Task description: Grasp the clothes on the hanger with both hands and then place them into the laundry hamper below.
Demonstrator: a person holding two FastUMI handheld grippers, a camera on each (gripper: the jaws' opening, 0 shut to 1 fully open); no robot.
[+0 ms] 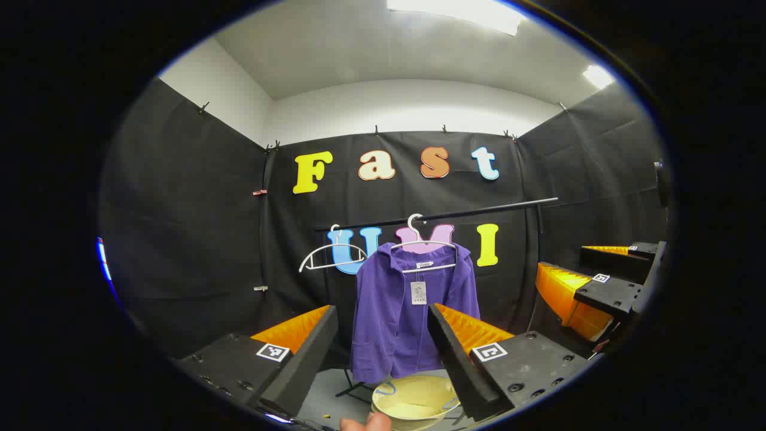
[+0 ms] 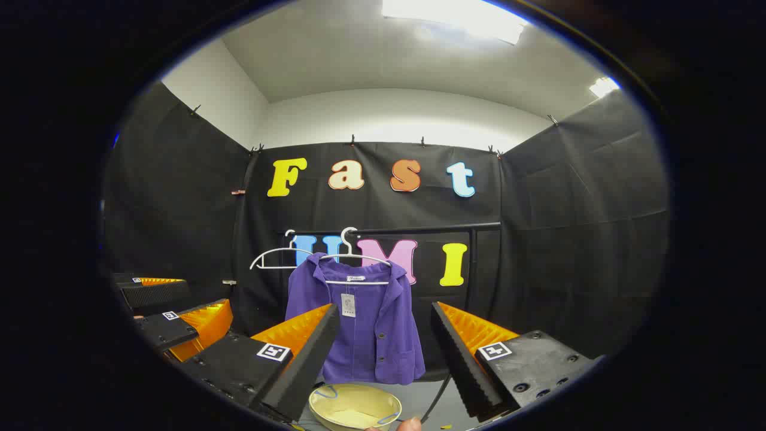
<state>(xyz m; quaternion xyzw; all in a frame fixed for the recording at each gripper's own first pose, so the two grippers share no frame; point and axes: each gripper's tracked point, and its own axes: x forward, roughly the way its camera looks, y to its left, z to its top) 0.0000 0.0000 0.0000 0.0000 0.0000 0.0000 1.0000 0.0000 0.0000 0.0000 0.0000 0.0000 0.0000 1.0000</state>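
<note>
Purple jacket [image 1: 413, 311] hangs on a white hanger [image 1: 422, 242] at mid-rail [image 1: 443, 214], above the hamper [image 1: 413, 402]. Left gripper [image 1: 383, 344] and right gripper [image 2: 386, 344] are spread, well apart from it. Step: approach. Next: advance, pinch both shoulders.

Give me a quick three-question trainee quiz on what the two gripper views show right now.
1. True or false: the purple shirt hangs on a hanger on the rail.
2. What sits on the floor below the shirt? A) a hamper B) a chair C) a box
3. Fill in: both the left gripper and the right gripper have their jaws ____.

Key: 1 true; 2 A; 3 open, nothing held.
</note>
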